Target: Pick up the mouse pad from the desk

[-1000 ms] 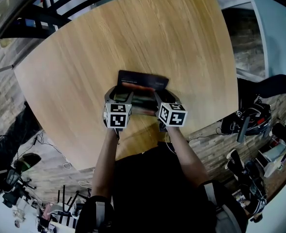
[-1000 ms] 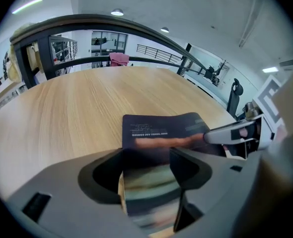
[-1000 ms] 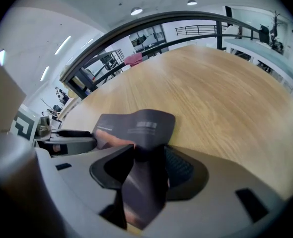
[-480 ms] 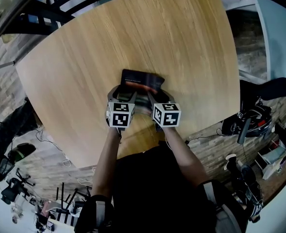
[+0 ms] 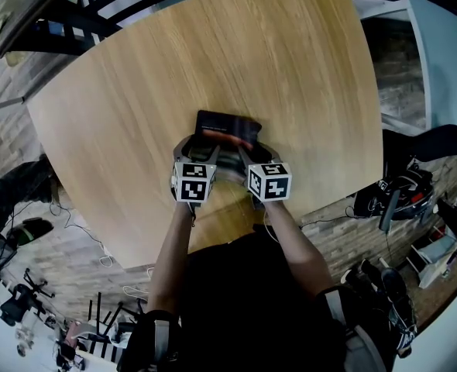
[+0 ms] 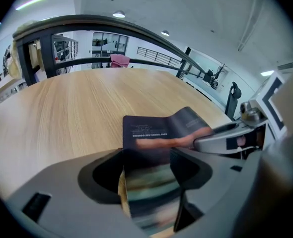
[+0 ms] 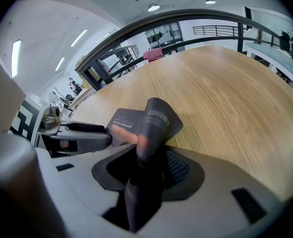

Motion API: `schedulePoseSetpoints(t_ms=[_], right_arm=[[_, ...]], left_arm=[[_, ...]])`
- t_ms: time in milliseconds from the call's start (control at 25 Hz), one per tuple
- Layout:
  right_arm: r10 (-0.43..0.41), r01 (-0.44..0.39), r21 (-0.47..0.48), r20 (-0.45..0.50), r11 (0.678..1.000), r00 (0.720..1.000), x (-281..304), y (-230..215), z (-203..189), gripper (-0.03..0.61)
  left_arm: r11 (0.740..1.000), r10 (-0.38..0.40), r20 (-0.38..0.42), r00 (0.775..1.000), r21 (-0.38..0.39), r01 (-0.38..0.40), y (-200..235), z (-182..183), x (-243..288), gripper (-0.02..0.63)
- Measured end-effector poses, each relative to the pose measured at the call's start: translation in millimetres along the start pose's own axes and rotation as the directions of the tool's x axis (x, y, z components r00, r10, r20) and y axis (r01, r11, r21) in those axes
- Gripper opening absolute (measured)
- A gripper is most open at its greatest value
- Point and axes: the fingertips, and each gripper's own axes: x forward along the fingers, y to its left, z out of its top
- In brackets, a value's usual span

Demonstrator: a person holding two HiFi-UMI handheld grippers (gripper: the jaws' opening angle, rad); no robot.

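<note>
Mouse pad (image 5: 227, 124) lies mid-table (image 5: 213, 53), its near edge raised and buckled (far end flat on the wood). Left tool (image 6: 149, 175) is clamped on that near edge. Right tool (image 7: 145, 170): jaws have just been closing and now pinch an upright fold of the pad.

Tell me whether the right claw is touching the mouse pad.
Touching. In the right gripper view the right claw, whose jaws have just been closing, pinches the mouse pad, buckled upright between them.
</note>
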Motion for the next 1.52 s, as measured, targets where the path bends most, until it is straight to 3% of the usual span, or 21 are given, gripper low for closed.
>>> schedulePoseSetpoints(t_ms=[320,720,800,1000,1520], right_arm=[[0.007,-0.007,0.002,0.019,1.000,1.000,-7,-1,1,0.135],[0.007,-0.006,-0.004,0.064,1.000,0.998,-22,4,10,0.106],[0.005,-0.005,-0.007,0.069,1.000,0.998,-26,3,10,0.101],[0.005,-0.004,-0.018,0.083,1.000,0.997,-35,3,13,0.095],[0.024,-0.019,-0.041,0.118,0.999,0.993,-52,10,13,0.089]], left_arm=[[0.999,0.012,0.012,1.000,-0.053,-0.011,3,-8,-6,0.291],[0.998,0.004,0.047,0.999,-0.055,-0.001,0,0,-18,0.285],[0.998,0.014,0.057,0.998,-0.054,-0.011,-1,0,-21,0.262],[0.994,0.065,0.114,0.991,-0.090,-0.055,0,8,-34,0.129],[0.992,0.110,0.145,0.983,-0.079,-0.099,-7,9,-60,0.067]])
